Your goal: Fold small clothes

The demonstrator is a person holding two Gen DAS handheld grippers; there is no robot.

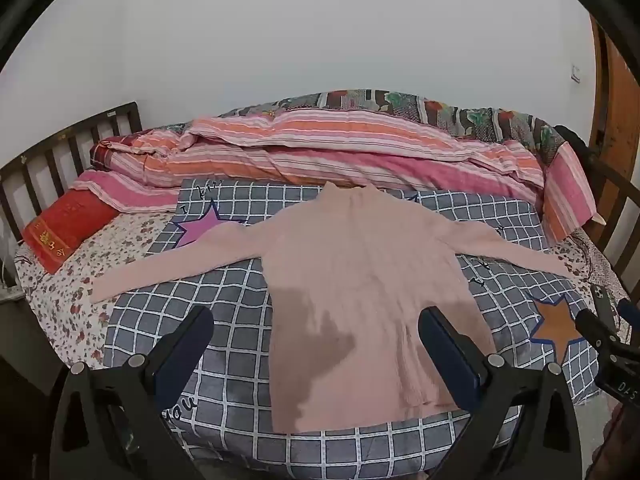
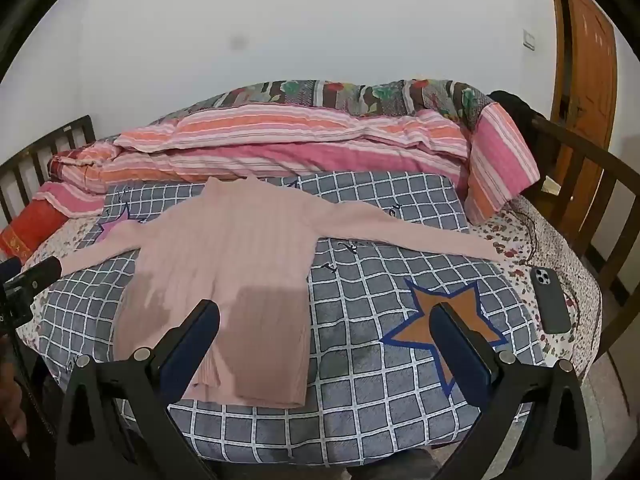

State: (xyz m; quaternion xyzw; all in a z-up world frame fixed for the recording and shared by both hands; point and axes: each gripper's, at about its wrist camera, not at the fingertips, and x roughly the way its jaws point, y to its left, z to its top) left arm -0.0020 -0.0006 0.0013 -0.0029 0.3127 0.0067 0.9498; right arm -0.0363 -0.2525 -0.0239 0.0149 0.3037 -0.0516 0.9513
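A pale pink ribbed long-sleeved sweater (image 1: 360, 280) lies flat and face up on a grey checked blanket (image 1: 224, 360), both sleeves spread out sideways and the hem toward me. My left gripper (image 1: 316, 320) hangs open above the lower part of the sweater, nothing between its fingers. In the right wrist view the same sweater (image 2: 224, 264) lies left of centre on the blanket (image 2: 360, 380). My right gripper (image 2: 326, 316) is open above the sweater's right hem edge and an orange star, holding nothing. Each gripper shows at the edge of the other's view.
Rolled striped pink and orange quilts (image 1: 340, 148) lie along the far side by the wall. A red pillow (image 1: 68, 224) sits at the left by the slatted headboard. A dark phone (image 2: 550, 300) with a cable rests on the floral sheet at the right. A wooden door (image 2: 584, 60) stands behind.
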